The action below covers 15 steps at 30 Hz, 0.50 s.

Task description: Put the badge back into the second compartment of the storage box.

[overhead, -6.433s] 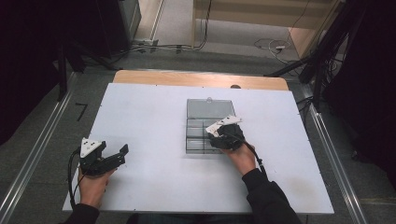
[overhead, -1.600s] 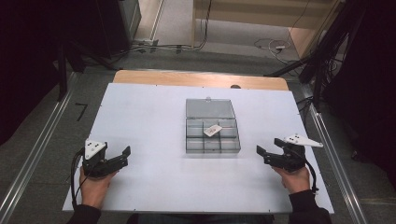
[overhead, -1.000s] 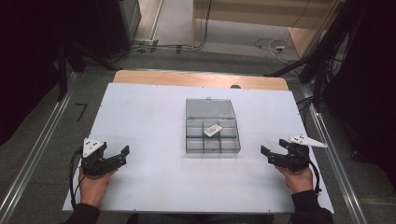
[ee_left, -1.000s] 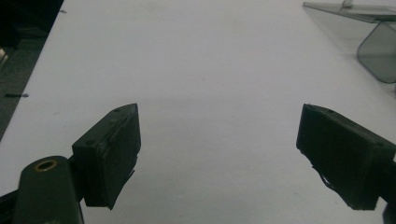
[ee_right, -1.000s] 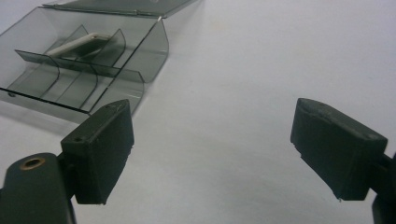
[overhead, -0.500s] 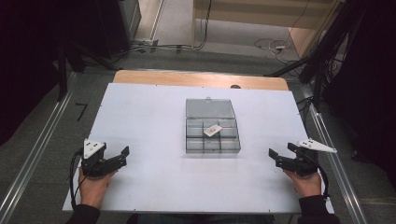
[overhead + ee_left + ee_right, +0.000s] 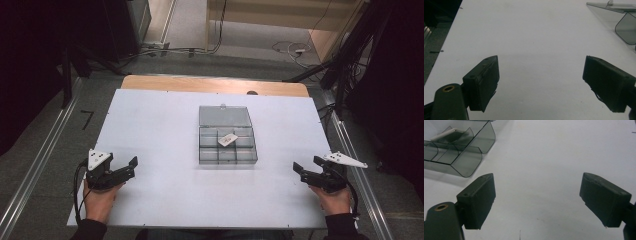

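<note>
Nearest the person, both hands rest at the front edge of the white worktop (image 7: 160,120), well apart from the compartment box (image 7: 227,142) that sits at its middle. The left gripper (image 7: 124,170) lies off to the box's near left, its jaws spread wide with nothing but bare worktop between them; the right gripper (image 7: 307,171) lies off to the box's near right, jaws likewise released and empty. Farther in, the box is a smoky clear plastic organiser, probably light and stiff, with thin walls that look slick, so I would judge it apt to slide if nudged; a wall or the rim seems the best place to take hold. Its lid (image 7: 225,116) lies open on the far side of the box. A small white card-like piece (image 7: 228,139) lies in a compartment near the box's far middle, its long axis slanting toward the far right; it looks light and easily flicked.
</note>
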### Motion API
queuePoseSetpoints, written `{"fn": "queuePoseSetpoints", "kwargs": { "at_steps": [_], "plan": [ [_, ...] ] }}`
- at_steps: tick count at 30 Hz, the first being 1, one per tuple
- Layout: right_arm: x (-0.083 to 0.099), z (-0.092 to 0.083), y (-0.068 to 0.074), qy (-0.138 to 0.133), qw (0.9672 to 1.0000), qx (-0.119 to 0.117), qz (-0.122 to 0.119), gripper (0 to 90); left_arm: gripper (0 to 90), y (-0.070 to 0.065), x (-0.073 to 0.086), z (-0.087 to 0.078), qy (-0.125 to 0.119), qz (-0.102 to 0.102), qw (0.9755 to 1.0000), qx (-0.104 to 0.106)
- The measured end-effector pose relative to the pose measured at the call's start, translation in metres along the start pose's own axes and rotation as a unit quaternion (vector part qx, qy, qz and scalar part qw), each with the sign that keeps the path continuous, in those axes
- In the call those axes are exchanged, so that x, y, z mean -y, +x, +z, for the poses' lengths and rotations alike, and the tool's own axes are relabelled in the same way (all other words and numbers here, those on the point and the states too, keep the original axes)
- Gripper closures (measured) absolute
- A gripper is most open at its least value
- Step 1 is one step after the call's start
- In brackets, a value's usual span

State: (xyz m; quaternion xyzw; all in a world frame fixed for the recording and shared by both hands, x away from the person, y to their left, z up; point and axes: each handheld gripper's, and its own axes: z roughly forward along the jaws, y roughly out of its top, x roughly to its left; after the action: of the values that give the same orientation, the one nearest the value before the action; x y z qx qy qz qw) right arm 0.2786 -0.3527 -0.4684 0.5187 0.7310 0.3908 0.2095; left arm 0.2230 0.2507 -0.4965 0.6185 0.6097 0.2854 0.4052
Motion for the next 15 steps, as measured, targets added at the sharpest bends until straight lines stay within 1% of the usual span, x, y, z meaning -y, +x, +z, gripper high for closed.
{"fn": "queuePoseSetpoints", "kwargs": {
  "at_steps": [6, 10, 15],
  "plan": [
    [0.0034, -0.0017, -0.0040, 0.004, 0.9999, 0.006, 0.008, 12.3, 14.3, -0.0009, 0.0008, 0.0013, 0.004, 0.001, 1.0000, 0.000],
    [0.0058, -0.0016, -0.0064, 0.009, 0.9999, 0.010, 0.006, 12.3, 14.3, -0.0017, 0.0002, 0.0014, 0.002, 0.002, 1.0000, 0.002],
    [0.0072, -0.0052, -0.0083, 0.006, 0.9999, 0.013, 0.007, 12.2, 14.4, -0.0008, 0.0008, 0.0037, 0.006, 0.004, 1.0000, 0.005]
  ]
}}
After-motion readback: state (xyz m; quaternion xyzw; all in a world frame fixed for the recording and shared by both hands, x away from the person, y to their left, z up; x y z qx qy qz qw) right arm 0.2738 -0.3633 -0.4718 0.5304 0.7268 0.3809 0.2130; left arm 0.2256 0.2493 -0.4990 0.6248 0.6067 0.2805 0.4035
